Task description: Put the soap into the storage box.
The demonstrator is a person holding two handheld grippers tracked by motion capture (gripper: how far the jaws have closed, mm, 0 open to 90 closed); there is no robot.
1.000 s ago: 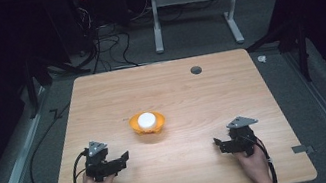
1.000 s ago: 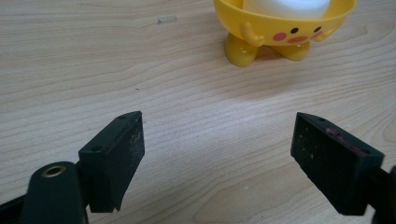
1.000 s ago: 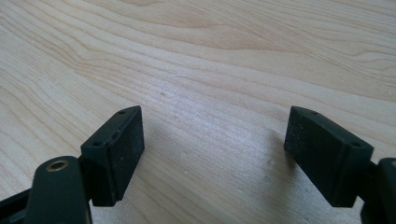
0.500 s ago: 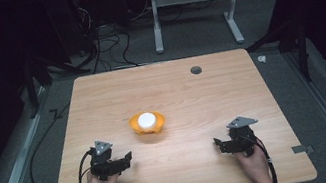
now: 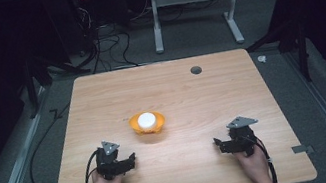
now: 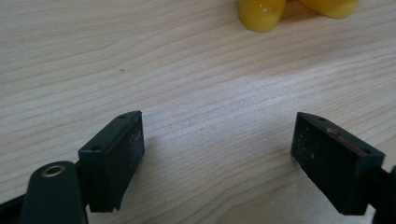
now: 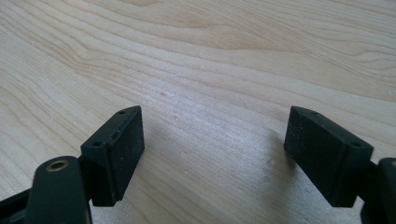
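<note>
since the earlier frames the left gripper [image 5: 130, 159] has eased a little toward the table's middle and lower, and its jaws have just been opening; nothing sits between them, only bare wood. the right gripper [image 5: 219, 143] has kept its place, jaws wide apart and empty too. the orange bowl [image 5: 147, 123] sits near the table's [image 5: 101, 97] centre with a white round thing [image 5: 146, 120] in it, ahead of the left gripper and well apart from both; its yellow-orange underside [image 6: 261, 14] peeks in at the top of the left gripper view. to do the reach well, i'd open the left jaws wider, come in low and straddle the rim. the bowl stands upright, mouth up; being roundish, it has no clear long axis.
</note>
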